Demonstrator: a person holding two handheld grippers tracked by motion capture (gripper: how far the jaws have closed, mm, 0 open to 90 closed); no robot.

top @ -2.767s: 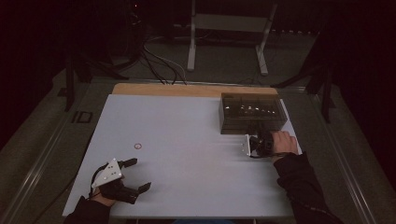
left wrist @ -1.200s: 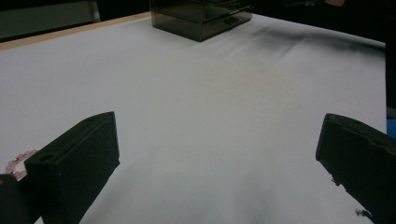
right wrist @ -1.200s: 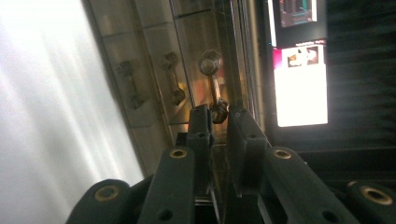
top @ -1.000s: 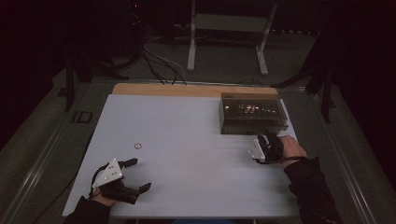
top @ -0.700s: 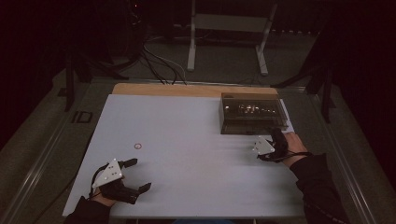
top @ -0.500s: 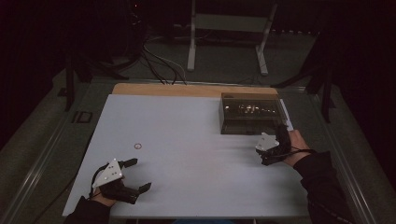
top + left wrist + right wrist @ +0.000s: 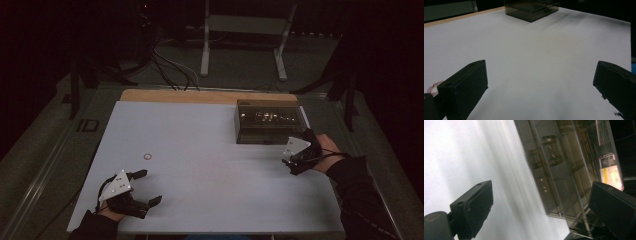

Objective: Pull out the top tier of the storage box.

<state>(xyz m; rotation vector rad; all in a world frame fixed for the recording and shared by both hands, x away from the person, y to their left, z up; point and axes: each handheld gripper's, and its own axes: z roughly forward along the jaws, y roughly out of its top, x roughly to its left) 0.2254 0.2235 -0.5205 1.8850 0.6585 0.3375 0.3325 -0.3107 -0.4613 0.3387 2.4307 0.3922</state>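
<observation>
A smoky see-through box stands at the table's far right; through its wall small fittings show dimly. My right gripper hovers just off its front right corner, held in a hand. Its jaws have just been opening and stand wide apart with nothing between them. My left gripper rests near the front left edge, open and empty. A small pink bead ring lies on the table beyond it and peeks past the left jaw.
The white tabletop has a wooden strip along its far edge. Behind the table are a metal stand and cables on the dark floor. The box is far across from the left gripper.
The right hand has drifted a little to the right and lifted by the box's front. The left hand and the bead ring have stayed put.
</observation>
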